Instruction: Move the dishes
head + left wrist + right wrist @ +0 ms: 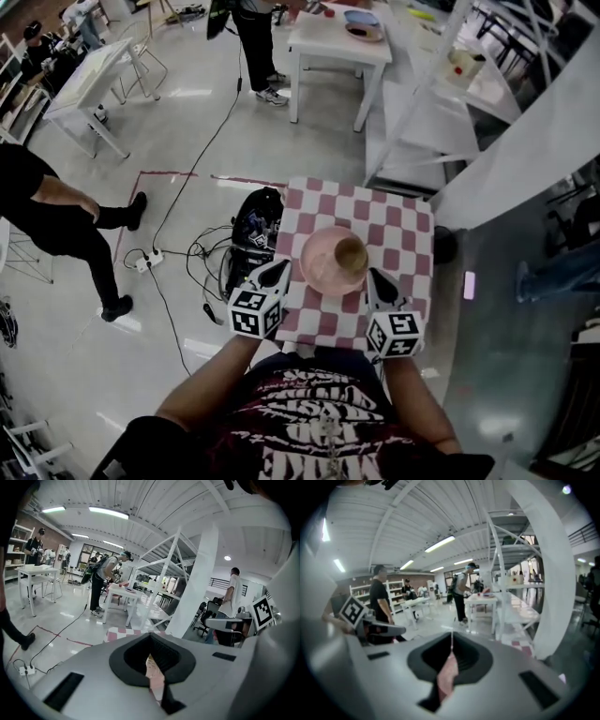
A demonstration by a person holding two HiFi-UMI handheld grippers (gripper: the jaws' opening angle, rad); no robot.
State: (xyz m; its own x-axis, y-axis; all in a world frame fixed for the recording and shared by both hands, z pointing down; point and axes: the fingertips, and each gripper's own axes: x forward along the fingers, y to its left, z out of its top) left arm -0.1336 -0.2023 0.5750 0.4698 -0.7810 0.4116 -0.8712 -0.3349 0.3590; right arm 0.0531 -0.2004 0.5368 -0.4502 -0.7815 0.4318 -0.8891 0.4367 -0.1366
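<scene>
At the middle of the checkered tray [403, 234] a pink plate [321, 270] was shown, with a brown bowl [352, 253] on it. The tray's near edge was pinched by the left tool [274, 272] at 7 o'clock of the plate and by the right tool [377, 281] at 5 o'clock. Carrying was judged to be in hand. A level tray and a set-down place, perhaps the white tabletop [323, 47] at 12 o'clock, were called for next.

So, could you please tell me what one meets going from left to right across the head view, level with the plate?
power strip on the floor → left gripper → pink plate → right gripper
</scene>
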